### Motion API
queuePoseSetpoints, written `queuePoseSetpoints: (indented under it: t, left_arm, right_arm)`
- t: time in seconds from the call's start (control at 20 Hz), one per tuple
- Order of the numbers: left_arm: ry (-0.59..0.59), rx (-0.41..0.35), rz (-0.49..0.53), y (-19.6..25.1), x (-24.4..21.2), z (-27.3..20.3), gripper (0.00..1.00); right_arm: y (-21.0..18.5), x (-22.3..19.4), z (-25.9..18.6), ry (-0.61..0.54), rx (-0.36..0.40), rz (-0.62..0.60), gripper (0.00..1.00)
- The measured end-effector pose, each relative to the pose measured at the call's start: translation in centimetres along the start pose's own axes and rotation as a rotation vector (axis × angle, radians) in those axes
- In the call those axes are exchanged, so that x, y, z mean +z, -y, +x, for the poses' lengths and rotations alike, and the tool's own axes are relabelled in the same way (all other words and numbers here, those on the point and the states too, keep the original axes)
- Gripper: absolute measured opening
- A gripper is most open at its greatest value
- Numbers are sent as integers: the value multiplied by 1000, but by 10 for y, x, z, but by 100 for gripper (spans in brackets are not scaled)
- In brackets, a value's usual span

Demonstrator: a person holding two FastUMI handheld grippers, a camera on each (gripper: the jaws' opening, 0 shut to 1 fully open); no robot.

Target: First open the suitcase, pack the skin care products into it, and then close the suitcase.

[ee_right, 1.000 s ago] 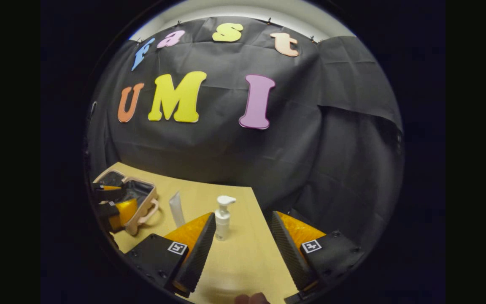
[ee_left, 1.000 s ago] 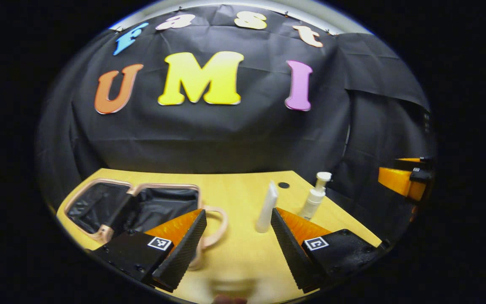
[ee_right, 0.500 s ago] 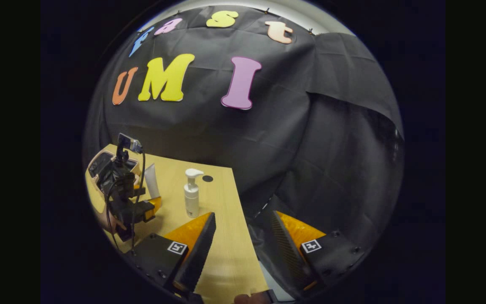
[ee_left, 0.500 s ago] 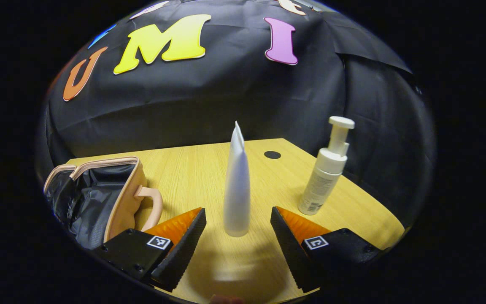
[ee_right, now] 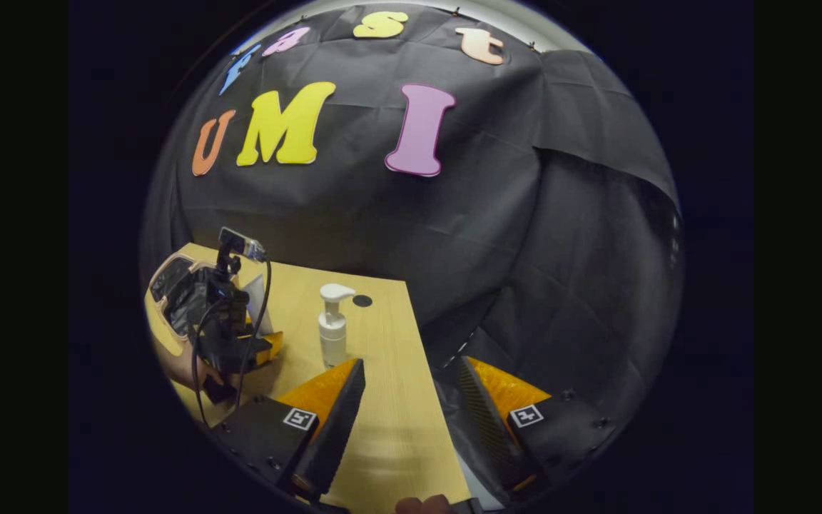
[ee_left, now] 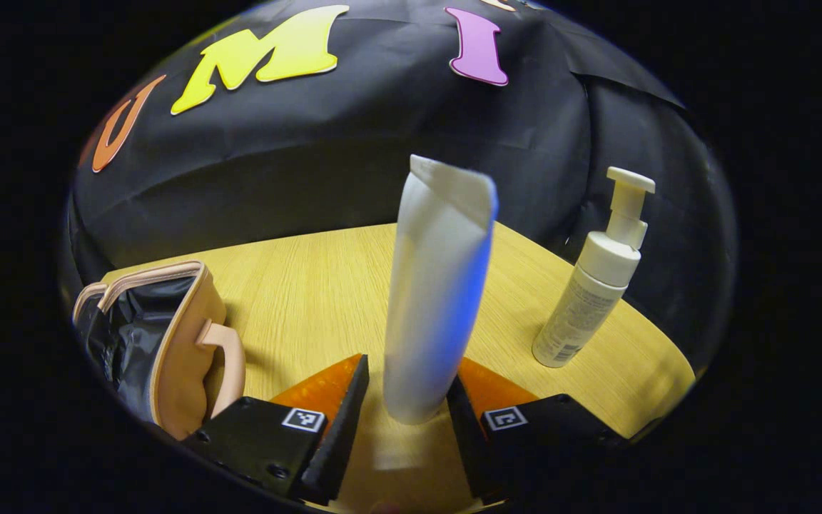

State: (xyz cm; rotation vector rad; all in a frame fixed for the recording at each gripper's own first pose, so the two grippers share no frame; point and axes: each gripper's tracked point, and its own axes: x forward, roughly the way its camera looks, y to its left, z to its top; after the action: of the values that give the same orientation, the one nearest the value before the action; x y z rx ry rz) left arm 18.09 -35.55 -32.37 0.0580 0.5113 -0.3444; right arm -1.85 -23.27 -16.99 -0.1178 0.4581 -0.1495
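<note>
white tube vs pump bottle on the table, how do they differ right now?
The white tube tapers to a flat crimped top; the pump bottle is round with a pump head. The tube stands between the left gripper jaws, which look closed on its base; the bottle stands free to its right. Both are upright and pale on the table.

You see a wooden table (ee_left: 311,285), on it the open suitcase (ee_left: 168,335), a standing white tube (ee_left: 432,285), a pump bottle (ee_left: 589,285).

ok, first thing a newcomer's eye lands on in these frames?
The white tube, upright on the table between the left gripper fingers, which stand close at its base. Then the pump bottle to its right, and the open suitcase with black lining at the left edge.
</note>
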Motion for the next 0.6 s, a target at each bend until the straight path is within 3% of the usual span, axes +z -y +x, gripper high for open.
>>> queuePoseSetpoints:
  t: [0.1, 0.15, 0.25, 0.3, 0.35, 0.4, 0.45, 0.6]
  left_arm:
    - [-12, -3, 17, 0, 1, -4, 50]
    - [-23, -14, 7, 1, 0, -6, 47]
    - [-27, -35, -29, 4, 9, -26, 45]
    - [-13, -43, -44, 5, 19, -41, 52]
    - [3, -45, -51, 4, 31, -59, 45]
    - [17, -48, -58, 4, 41, -78, 51]
    - [28, -49, -67, 2, 49, -96, 45]
    - [21, -29, -130, -10, 58, -146, 44]
  right_arm:
    - [-5, -6, 6, -11, 18, -6, 79]
    - [-10, -8, 10, -12, 37, -7, 79]
    - [-22, -11, 20, -10, 90, 3, 80]
    - [-29, -14, 30, -11, 118, 16, 79]
    - [-39, -16, 41, -13, 144, 32, 78]
    - [-49, -21, 55, -17, 167, 48, 78]
    - [-62, -22, 69, -17, 192, 66, 79]
    - [-102, -32, 109, -38, 273, 113, 80]
